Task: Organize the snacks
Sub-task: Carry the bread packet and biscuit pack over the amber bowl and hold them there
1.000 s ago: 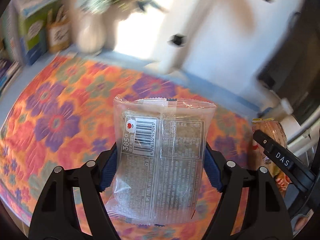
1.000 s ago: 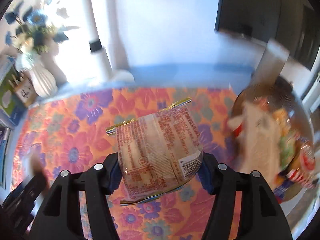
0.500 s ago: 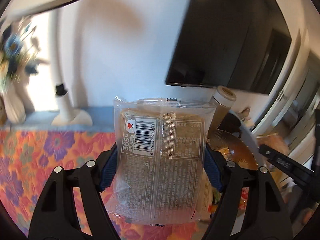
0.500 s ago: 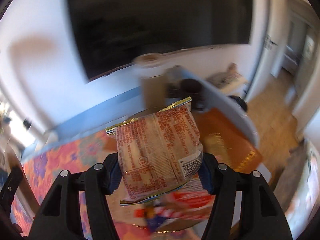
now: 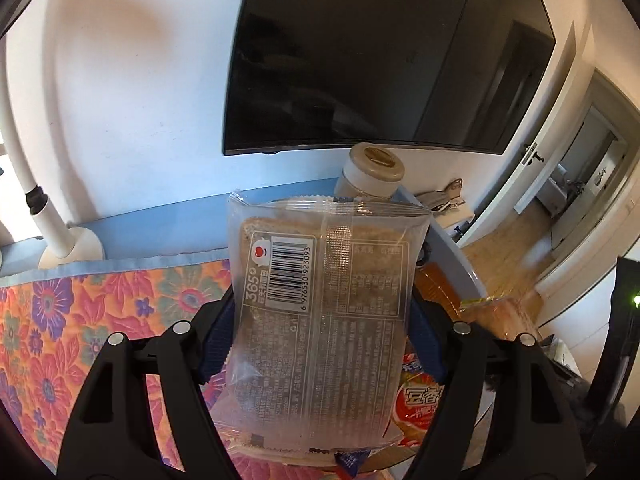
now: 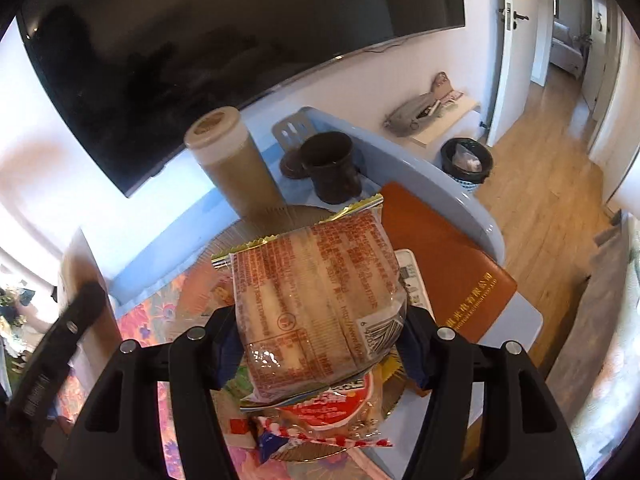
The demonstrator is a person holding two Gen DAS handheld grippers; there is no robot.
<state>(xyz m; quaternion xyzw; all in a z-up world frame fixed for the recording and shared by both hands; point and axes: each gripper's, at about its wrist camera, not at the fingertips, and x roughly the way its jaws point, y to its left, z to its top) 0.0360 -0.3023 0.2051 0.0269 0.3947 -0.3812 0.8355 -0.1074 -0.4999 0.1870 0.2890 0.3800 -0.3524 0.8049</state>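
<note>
The left hand-held gripper [image 5: 322, 340] clamps a clear bread packet [image 5: 324, 300], poised above the snack pile at its five o'clock. The right hand-held gripper [image 6: 318, 350] pinches an orange-printed cake packet [image 6: 316, 300] over the plate [image 6: 240, 240] of snacks. Both packets remain undelivered; releasing them is left.

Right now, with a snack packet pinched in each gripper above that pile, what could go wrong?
The pile of snacks on the plate already looks heaped, so a packet dropped on top may slide off. The tall jar and dark cup stand close behind it; a careless swing might knock them. Both the left gripper with its clear bread packet and the right gripper with its red-printed packet crowd one spot and could bump.
</note>
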